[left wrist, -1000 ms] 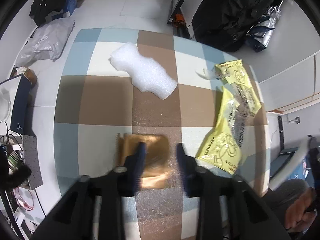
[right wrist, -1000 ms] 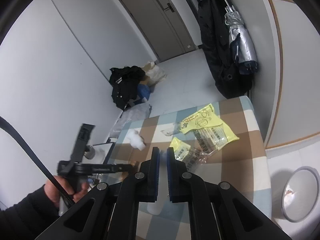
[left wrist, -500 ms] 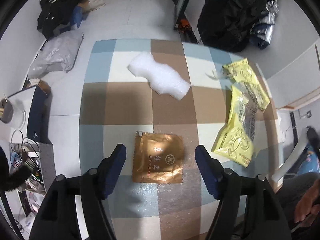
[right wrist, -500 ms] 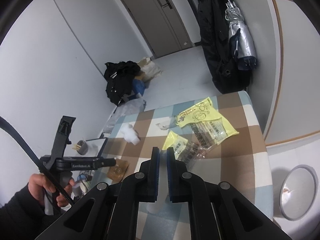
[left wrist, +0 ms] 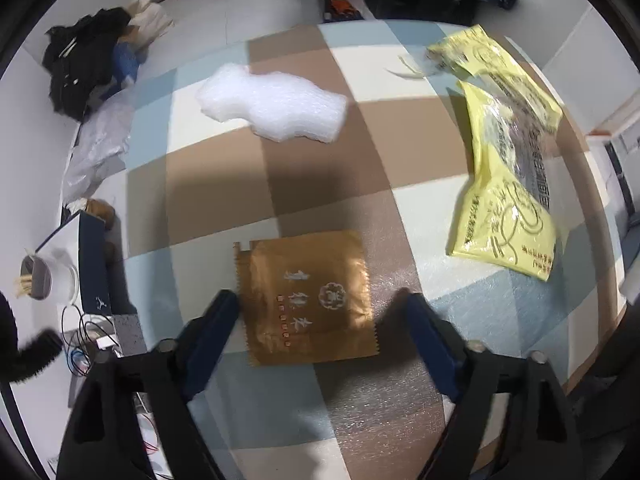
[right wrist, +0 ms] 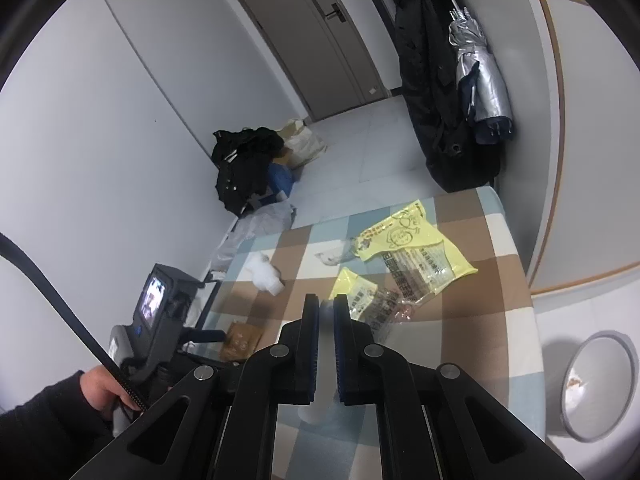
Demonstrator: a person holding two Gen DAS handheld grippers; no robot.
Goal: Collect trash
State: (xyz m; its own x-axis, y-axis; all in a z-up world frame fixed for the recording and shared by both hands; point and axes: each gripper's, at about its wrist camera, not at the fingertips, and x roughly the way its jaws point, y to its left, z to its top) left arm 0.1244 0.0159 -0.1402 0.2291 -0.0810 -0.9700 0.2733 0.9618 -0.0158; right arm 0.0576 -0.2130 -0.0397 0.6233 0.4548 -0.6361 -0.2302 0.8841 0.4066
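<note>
A gold foil packet (left wrist: 308, 300) lies flat on the checkered tablecloth (left wrist: 224, 184). My left gripper (left wrist: 318, 300) points down over it, open, with one finger on each side; the left fingertip (left wrist: 228, 300) is at the packet's edge and the right one stands apart. Farther back lie a white bubble-wrap piece (left wrist: 276, 108), two yellow bags (left wrist: 508, 184) and a small clear scrap (left wrist: 404, 70). In the right wrist view my right gripper (right wrist: 326, 308) hovers shut above the table's near side; something pale shows in its narrow gap, and I cannot tell what. The packet (right wrist: 242, 338) lies at its left.
A grey trash bin (right wrist: 596, 388) stands on the floor to the table's right. A person's hand (right wrist: 100, 392) holds the left gripper's handle. Dark clothes and bags (right wrist: 248, 168) lie on the floor by the wall; a coat and an umbrella (right wrist: 480, 72) hang near the door.
The left jaws have gone from nearly closed to wide apart around the gold packet. That gripper rolled and sank closer to it. The right gripper has stayed still.
</note>
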